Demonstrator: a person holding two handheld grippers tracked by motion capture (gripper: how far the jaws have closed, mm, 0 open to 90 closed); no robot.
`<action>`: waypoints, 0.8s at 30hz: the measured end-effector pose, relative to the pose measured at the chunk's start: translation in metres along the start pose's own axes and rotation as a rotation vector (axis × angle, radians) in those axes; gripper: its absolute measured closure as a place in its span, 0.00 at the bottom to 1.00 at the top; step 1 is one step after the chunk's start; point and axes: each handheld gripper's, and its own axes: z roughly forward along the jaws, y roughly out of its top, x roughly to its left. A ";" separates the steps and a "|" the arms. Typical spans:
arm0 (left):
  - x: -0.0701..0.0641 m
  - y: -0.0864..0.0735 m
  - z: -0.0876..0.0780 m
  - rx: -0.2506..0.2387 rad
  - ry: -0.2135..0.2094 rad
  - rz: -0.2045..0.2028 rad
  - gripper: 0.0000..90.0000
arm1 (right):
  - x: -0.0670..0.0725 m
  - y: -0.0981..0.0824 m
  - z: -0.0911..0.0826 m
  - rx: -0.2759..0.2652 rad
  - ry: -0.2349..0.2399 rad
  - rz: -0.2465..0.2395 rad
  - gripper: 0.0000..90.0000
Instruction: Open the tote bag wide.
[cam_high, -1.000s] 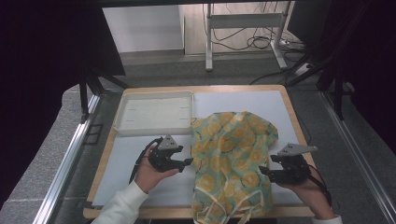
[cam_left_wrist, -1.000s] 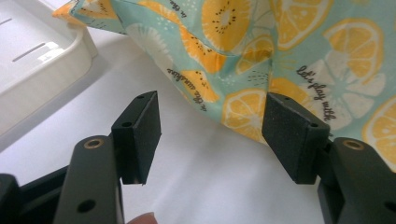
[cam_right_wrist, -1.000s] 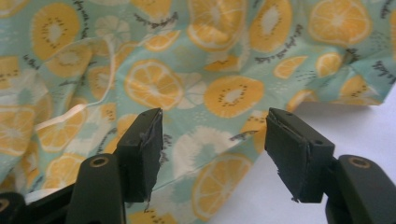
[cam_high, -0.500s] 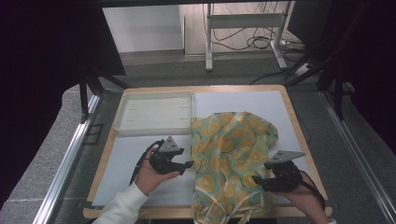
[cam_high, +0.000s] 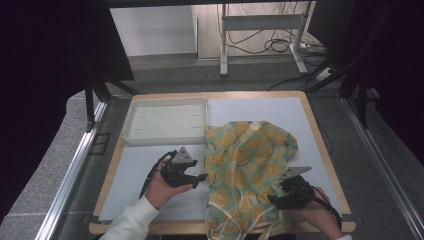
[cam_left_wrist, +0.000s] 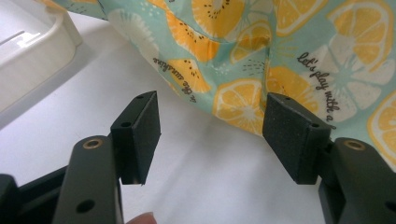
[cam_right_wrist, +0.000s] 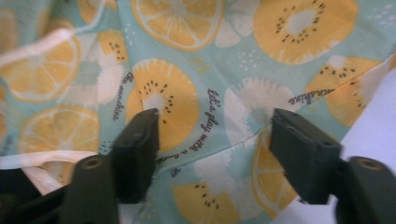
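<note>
A teal cloth (cam_high: 250, 160) printed with orange citrus slices lies crumpled on the white mat (cam_high: 260, 107), and its white-edged strap hangs over the near edge. My left gripper (cam_high: 199, 172) rests on the mat just left of the cloth's edge, jaws open and apart from it. In the left gripper view the cloth (cam_left_wrist: 280, 56) lies just beyond the open gripper (cam_left_wrist: 212, 121). My right gripper (cam_high: 275, 195) sits low over the cloth's near right part. Its jaws have just been closing a little but stand open (cam_right_wrist: 215, 135); the cloth (cam_right_wrist: 210, 70) lies under and between them, unpinched.
An empty white tray (cam_high: 165, 122) stands at the mat's back left, close to the cloth's far left corner; its corner also appears as the tray (cam_left_wrist: 32, 51). The wooden table rim (cam_high: 320, 135) frames the mat. A metal stand (cam_high: 260, 25) and cables sit on the floor behind.
My right gripper has dropped and come toward the near edge, down onto the cloth's right part. The left gripper and the cloth have stayed put.
</note>
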 end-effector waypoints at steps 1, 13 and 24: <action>0.000 0.001 -0.001 -0.003 0.000 0.001 0.41 | 0.000 0.000 0.002 0.010 -0.006 -0.005 0.45; -0.034 0.015 -0.018 -0.053 -0.087 0.053 0.40 | -0.002 -0.001 0.006 0.012 -0.037 0.002 0.70; -0.070 0.027 -0.005 -0.029 -0.107 0.024 0.25 | -0.002 -0.001 0.007 0.007 -0.033 0.008 0.69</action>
